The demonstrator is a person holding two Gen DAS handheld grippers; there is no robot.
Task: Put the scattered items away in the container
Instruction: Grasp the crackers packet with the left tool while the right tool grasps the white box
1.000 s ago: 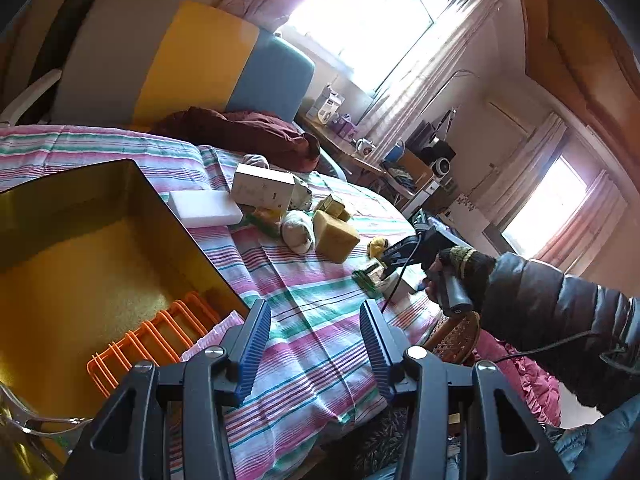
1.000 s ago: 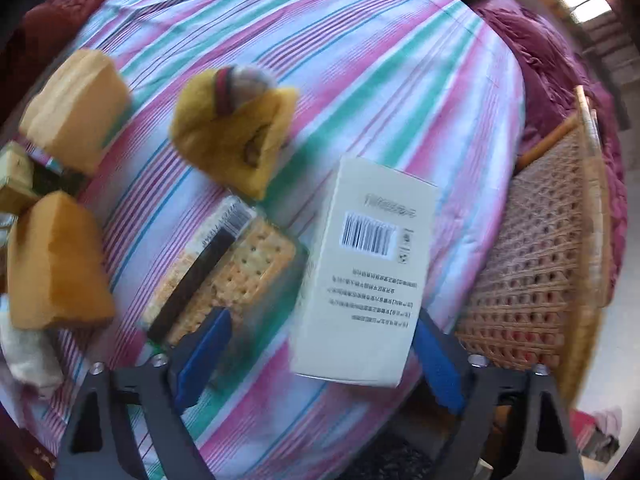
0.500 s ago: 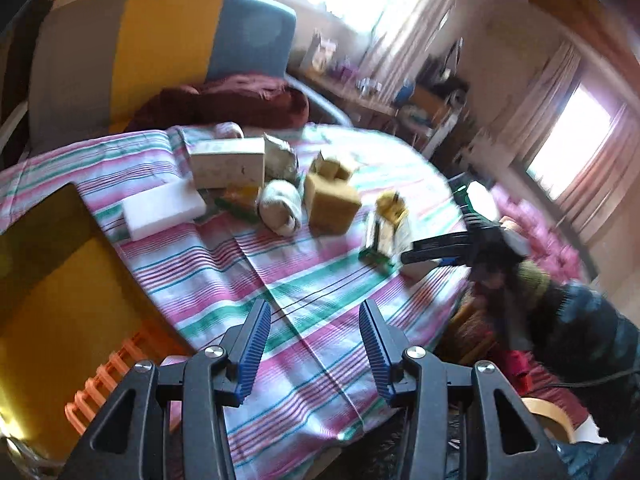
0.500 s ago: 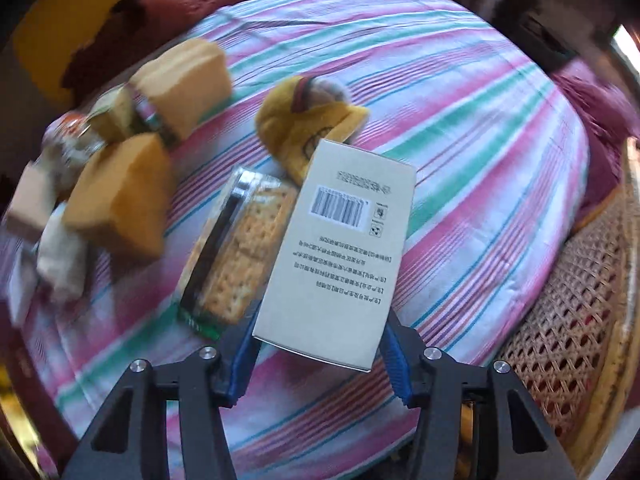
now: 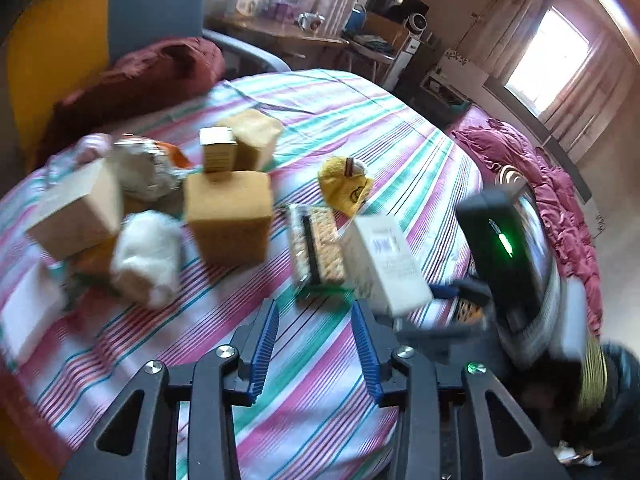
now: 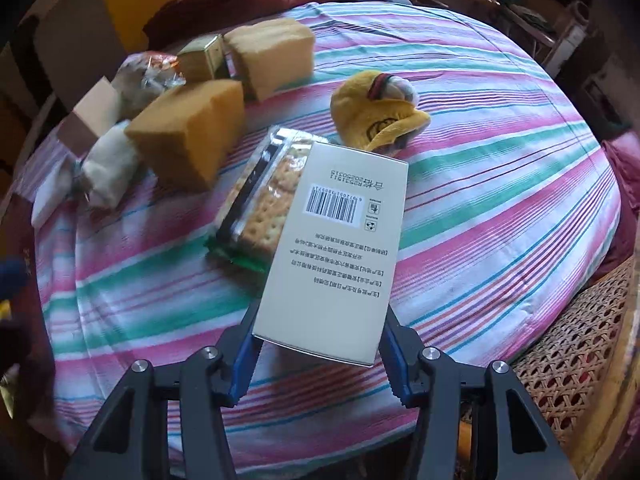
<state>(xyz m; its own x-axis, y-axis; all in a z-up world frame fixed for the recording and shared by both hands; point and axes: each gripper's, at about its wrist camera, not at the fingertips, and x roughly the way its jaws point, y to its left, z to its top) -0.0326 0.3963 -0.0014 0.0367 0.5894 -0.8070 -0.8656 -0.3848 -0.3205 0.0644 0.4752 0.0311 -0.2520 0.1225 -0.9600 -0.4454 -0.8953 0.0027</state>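
My right gripper (image 6: 318, 354) is shut on a white barcode box (image 6: 336, 252) and holds it above the striped tablecloth (image 6: 500, 184). The box also shows in the left wrist view (image 5: 384, 264), held by the right gripper (image 5: 436, 296). My left gripper (image 5: 316, 344) is open and empty over the cloth. Scattered on the table are a cracker pack (image 6: 260, 200), a yellow plush toy (image 6: 376, 116), tan sponge blocks (image 6: 192, 128), a small gold box (image 6: 200, 58), a white soft item (image 6: 108, 164) and a cardboard box (image 5: 76, 208). The container is out of view.
A wicker chair (image 6: 576, 344) stands by the table's right edge. A dark red blanket (image 5: 132, 84) lies on a chair at the back. A cluttered desk (image 5: 320, 36) and a bed with a pink cover (image 5: 556, 200) stand beyond the table.
My right gripper has closed on the white box and lifted it off the cloth. My left gripper has swung right, away from the yellow container, which has left view.
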